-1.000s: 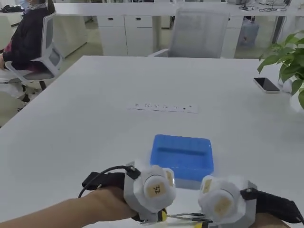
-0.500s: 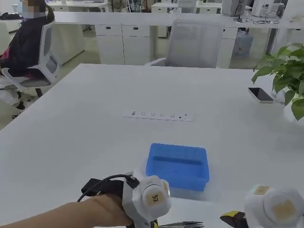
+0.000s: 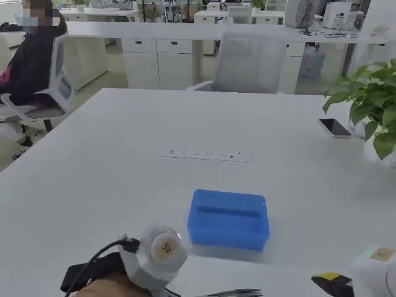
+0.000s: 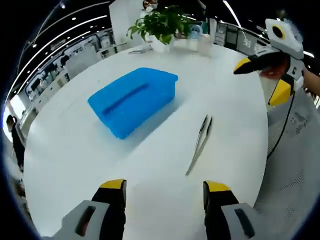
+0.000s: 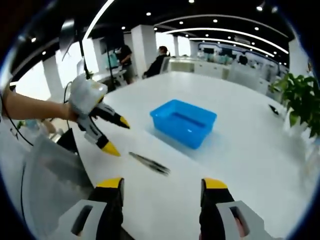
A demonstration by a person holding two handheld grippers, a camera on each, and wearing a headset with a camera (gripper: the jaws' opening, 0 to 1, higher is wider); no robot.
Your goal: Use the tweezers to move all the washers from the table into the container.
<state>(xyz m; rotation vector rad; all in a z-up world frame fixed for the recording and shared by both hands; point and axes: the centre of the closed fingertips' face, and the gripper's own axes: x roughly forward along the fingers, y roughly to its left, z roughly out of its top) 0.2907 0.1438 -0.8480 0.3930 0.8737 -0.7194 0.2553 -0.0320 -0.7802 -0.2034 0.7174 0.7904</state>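
While both hand-held grippers (image 4: 165, 185) (image 5: 162, 183) gape empty | tweezers (image 4: 200, 142): 1 | container (image 4: 132, 97): 1

Left tool (image 4: 164, 185) and right tool (image 5: 162, 183): grey, yellow-tipped jaws (black cable (image 3: 124, 244) attached).

Bright ceiling lights (image 5: 215, 21), soft shadows (fisheye warp toward edges).

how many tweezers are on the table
1: the tweezers lie flat on the table, on the near side of the blue container, ungripped, ahead of the open left gripper and right gripper.
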